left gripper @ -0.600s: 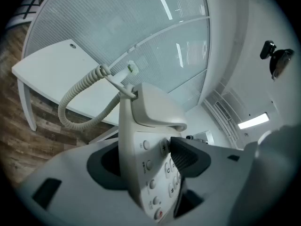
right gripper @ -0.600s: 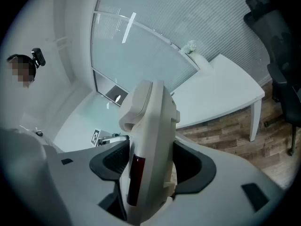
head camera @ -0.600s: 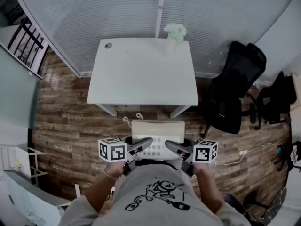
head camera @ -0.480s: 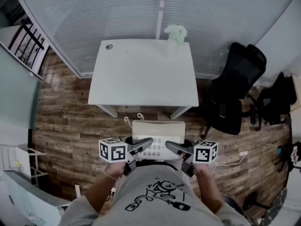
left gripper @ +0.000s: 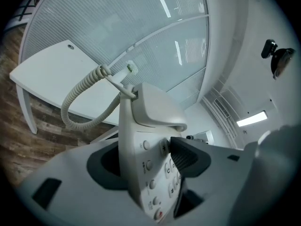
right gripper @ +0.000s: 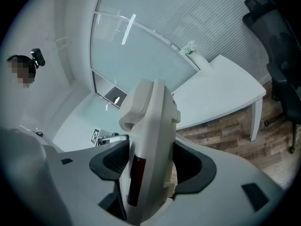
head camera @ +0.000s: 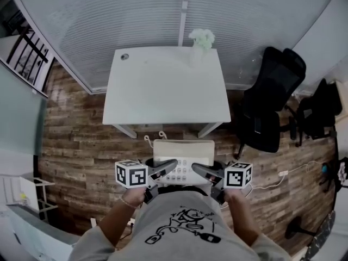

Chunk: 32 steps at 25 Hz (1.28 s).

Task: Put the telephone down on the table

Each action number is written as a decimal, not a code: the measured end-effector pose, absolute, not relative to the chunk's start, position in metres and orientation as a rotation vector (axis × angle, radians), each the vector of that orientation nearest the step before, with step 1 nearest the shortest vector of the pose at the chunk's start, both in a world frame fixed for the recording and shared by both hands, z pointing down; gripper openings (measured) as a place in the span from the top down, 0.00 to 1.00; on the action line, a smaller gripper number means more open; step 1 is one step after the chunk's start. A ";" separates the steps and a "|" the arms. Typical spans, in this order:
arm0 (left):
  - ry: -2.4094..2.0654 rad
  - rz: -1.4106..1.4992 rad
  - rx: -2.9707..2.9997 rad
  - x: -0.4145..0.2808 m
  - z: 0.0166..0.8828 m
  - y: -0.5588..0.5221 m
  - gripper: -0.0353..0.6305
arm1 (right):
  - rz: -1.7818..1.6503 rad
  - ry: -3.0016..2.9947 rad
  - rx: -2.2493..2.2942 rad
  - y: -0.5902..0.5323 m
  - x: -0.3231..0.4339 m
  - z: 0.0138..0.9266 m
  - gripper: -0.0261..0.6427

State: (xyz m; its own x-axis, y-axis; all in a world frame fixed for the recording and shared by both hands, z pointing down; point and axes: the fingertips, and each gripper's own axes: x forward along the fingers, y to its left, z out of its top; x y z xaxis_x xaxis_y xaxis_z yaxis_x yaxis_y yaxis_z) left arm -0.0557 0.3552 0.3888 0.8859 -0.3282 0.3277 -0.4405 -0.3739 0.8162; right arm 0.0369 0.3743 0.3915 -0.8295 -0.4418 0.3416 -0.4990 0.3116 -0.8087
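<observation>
My left gripper and right gripper cover the telephone's near corners; beyond the telephone, the small round thing on the table is too tiny to name.

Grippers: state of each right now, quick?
Left gripper: closed on the telephone, its left end.
Right gripper: closed on the telephone, its right end.
</observation>
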 end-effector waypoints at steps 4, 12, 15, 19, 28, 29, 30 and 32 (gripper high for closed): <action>-0.551 0.141 1.995 -0.063 0.390 0.352 0.54 | 1.571 -2.500 0.917 0.371 0.030 0.393 0.51; -0.548 0.137 1.994 -0.075 0.392 0.347 0.54 | 1.571 -2.502 0.924 0.367 0.018 0.395 0.51; -0.552 0.136 1.989 -0.078 0.395 0.341 0.54 | 1.569 -2.502 0.918 0.361 0.015 0.397 0.51; -0.564 0.138 1.983 -0.077 0.396 0.327 0.54 | 1.581 -2.506 0.902 0.345 0.015 0.398 0.51; -0.599 0.138 1.973 -0.073 0.398 0.280 0.54 | 1.594 -2.514 0.849 0.296 0.020 0.401 0.51; -0.604 0.137 1.969 -0.070 0.398 0.272 0.54 | 1.597 -2.512 0.842 0.288 0.023 0.402 0.51; -0.609 0.136 1.964 -0.067 0.399 0.265 0.54 | 1.599 -2.509 0.838 0.280 0.027 0.403 0.51; -0.616 0.134 1.955 -0.061 0.399 0.250 0.54 | 1.600 -2.504 0.830 0.265 0.033 0.404 0.51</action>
